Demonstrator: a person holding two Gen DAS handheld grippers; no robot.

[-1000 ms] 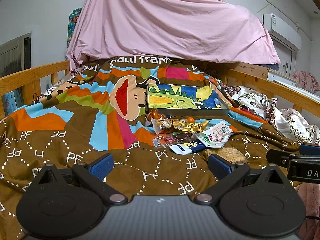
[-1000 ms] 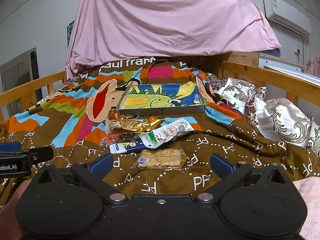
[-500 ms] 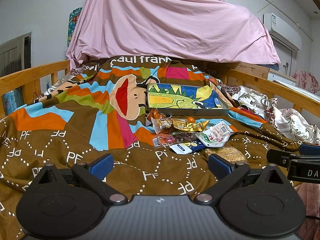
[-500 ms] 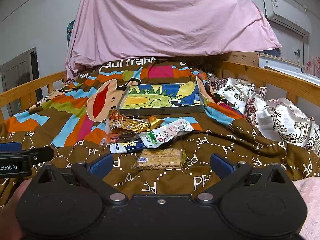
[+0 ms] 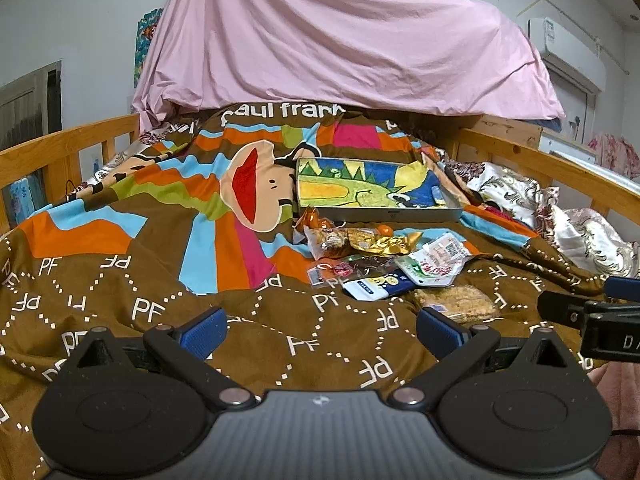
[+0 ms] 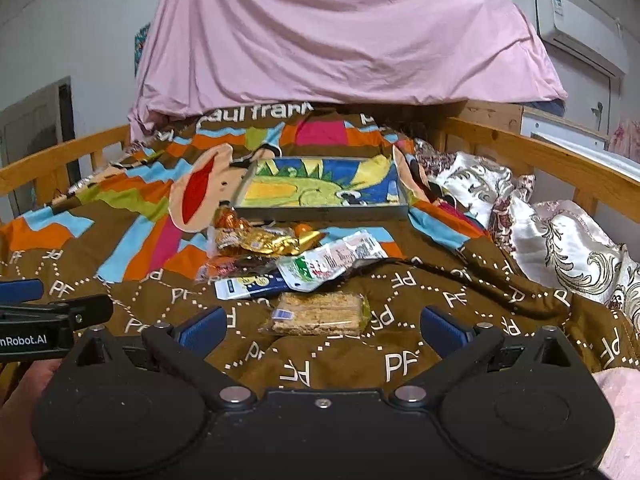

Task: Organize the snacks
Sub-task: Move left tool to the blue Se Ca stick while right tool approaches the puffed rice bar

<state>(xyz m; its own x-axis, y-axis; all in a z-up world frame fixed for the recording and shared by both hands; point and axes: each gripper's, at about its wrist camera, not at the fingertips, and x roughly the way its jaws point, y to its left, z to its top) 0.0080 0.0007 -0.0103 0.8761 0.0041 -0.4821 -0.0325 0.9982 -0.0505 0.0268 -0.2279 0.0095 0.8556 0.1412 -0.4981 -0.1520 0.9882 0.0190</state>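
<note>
Two grippers are held low at the near edge of the bed: the left gripper point(image 5: 320, 326) and the right gripper point(image 6: 322, 326), each with its blue-padded fingers spread wide and nothing between them. Just beyond the right gripper one clear-wrapped cracker pack point(image 6: 320, 314) is seen lying flat on the brown blanket point(image 5: 120, 280). Behind it a heap of about six snack packets is gathered, among them one blue-and-white packet point(image 6: 250, 285), one white-and-green packet point(image 6: 332, 260) and one gold foil packet point(image 6: 264, 240). Farther off, one empty dinosaur-printed tray point(image 6: 320, 213) is set. Nothing is seen displaced against the earlier frames.
</note>
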